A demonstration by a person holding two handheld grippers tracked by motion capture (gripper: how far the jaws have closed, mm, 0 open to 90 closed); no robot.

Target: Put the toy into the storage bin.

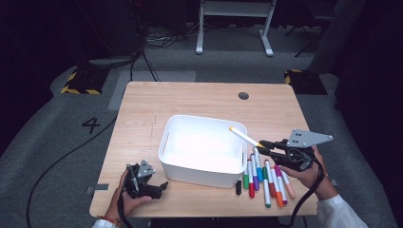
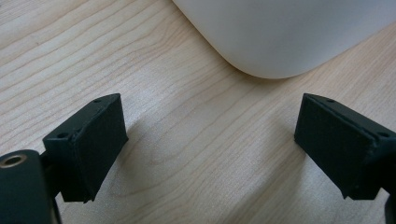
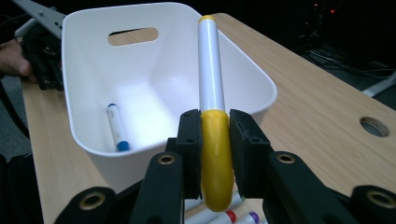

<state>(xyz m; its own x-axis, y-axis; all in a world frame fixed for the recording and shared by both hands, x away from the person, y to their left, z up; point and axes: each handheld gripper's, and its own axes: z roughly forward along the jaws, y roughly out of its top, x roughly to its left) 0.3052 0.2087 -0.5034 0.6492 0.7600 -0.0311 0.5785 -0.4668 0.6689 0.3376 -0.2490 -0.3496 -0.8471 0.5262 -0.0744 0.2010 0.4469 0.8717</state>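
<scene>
1. The right gripper [image 3: 215, 140] has its fingers [image 3: 190, 140] clenched on the cap of a yellow marker [image 3: 211, 88], holding it over the near right rim of the white bin [image 1: 204, 164] on the worktop [image 1: 142, 104].
2. One blue-capped marker [image 3: 116, 127] already lies in the bin.
3. A row of markers [image 1: 263, 178] waits on the worktop beside the bin, so most of the sorting appears still to come.
4. The left gripper [image 2: 210, 144] rests by the bin's near left corner, fingers released and holding nothing.
</scene>
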